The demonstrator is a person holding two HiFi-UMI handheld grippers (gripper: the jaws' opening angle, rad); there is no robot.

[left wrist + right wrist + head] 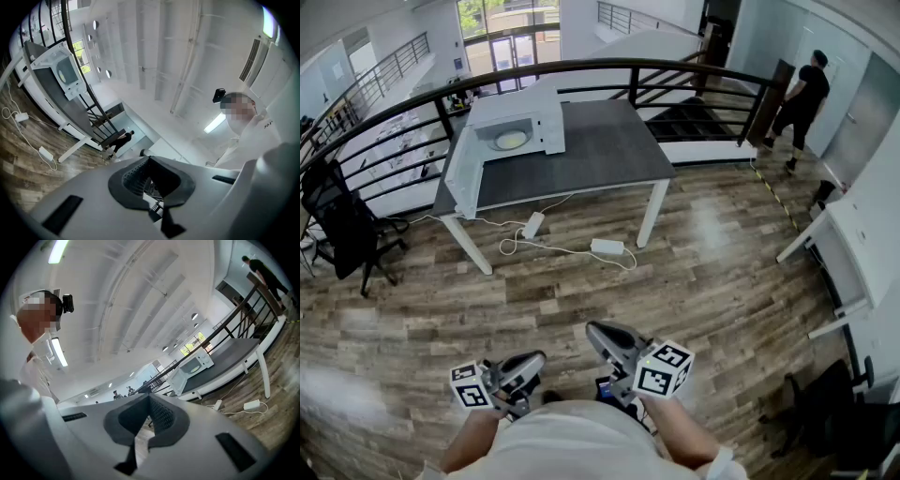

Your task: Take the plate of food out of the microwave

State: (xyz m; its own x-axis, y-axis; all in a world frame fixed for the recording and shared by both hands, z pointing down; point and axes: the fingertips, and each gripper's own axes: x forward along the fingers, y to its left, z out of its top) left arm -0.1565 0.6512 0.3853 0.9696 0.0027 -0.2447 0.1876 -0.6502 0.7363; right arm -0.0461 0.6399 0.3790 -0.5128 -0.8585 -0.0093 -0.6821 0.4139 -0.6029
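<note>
1. The left gripper (534,361) sits at 7 o'clock in the head view, close against the person's body. Its jaws are pressed together with nothing between them.
2. The right gripper (598,333) sits at 6 o'clock, just beside the left one. Its jaws are likewise closed tight on nothing.
3. The microwave (514,127) stands at 11 o'clock in the head view, well apart from both grippers. It rests on the 9 o'clock end of the grey table (600,150).
4. The microwave door (461,173) hangs wide open toward 8 o'clock.
5. The plate of food (510,140) lies inside the open cavity, a pale round disc with something yellowish on it.
6. On the wooden floor (703,281) under the table, a white cable with adapters (607,247) lies at 12 o'clock from the grippers.
7. A black office chair (342,230) stands at 9 o'clock, beside the dark railing (609,67).
8. A person in dark clothes (802,98) stands at 2 o'clock, beyond the table and near the stairs.
</note>
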